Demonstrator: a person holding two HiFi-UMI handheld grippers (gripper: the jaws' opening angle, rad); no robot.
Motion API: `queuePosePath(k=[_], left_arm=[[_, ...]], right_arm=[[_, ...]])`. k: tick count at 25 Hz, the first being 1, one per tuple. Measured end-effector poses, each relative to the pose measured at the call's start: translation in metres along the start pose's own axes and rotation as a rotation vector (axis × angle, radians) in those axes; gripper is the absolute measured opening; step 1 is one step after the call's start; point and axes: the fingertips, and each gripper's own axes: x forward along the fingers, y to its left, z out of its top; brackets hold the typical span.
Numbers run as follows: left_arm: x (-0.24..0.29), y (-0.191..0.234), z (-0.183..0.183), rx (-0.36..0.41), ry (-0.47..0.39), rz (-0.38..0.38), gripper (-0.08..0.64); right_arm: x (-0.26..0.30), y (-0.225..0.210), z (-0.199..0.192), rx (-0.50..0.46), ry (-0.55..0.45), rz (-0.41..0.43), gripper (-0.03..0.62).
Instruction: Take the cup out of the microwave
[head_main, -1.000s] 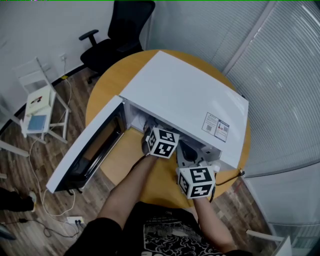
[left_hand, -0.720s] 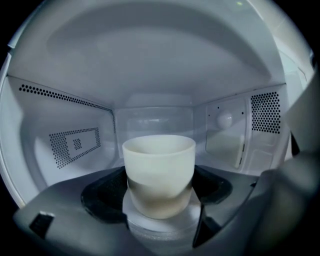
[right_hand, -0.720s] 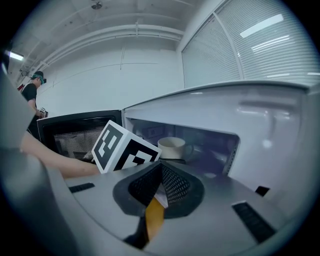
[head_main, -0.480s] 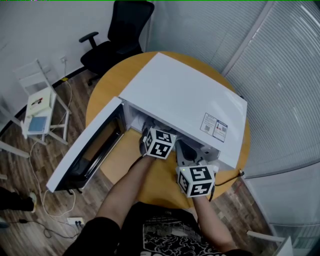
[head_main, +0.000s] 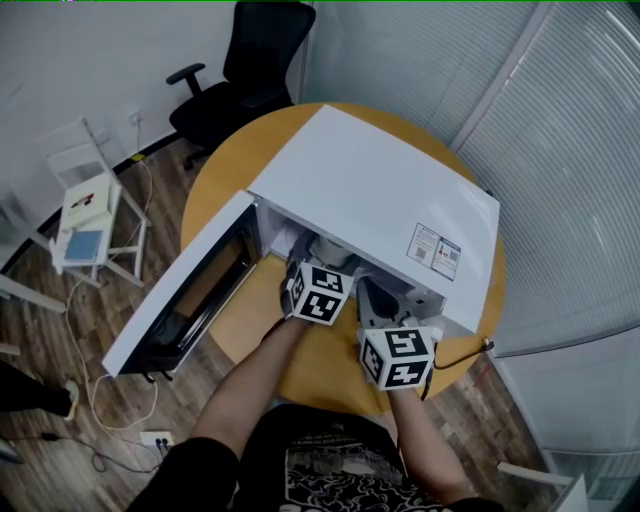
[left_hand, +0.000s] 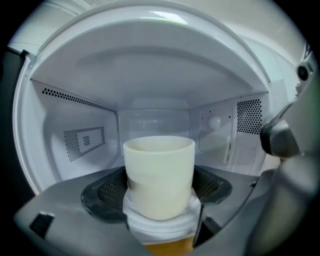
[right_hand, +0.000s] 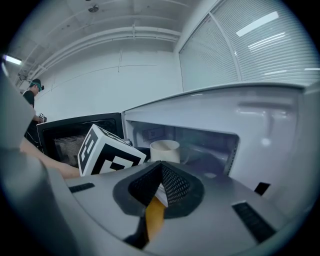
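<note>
A cream cup (left_hand: 159, 175) stands upright in the white cavity of the open microwave (head_main: 370, 190). My left gripper (left_hand: 160, 190) reaches into that cavity, and its two black pads lie against the cup's left and right sides. From the head view the left gripper (head_main: 314, 270) is at the oven's mouth. My right gripper (head_main: 373, 295) hovers in front of the microwave's right part with nothing in it. In the right gripper view its pads (right_hand: 172, 182) meet at the tip, and the cup (right_hand: 165, 150) shows beyond them.
The microwave door (head_main: 190, 295) swings wide to the left over the round wooden table (head_main: 250, 320). A cable (head_main: 470, 350) leaves the oven's right end. On the floor are a black office chair (head_main: 245, 70), a white stool (head_main: 90, 215) and a power strip (head_main: 150, 437).
The left gripper's marker cube has shifted slightly at the microwave's mouth. The right gripper keeps its place. The head camera has drifted a little.
</note>
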Motion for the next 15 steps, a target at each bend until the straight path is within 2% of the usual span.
queuePosePath(k=[15], left_arm=[[-0.042, 0.0, 0.0, -0.023, -0.032, 0.012, 0.41]], right_arm=[[-0.01, 0.018, -0.001, 0.026, -0.004, 0.015, 0.016]])
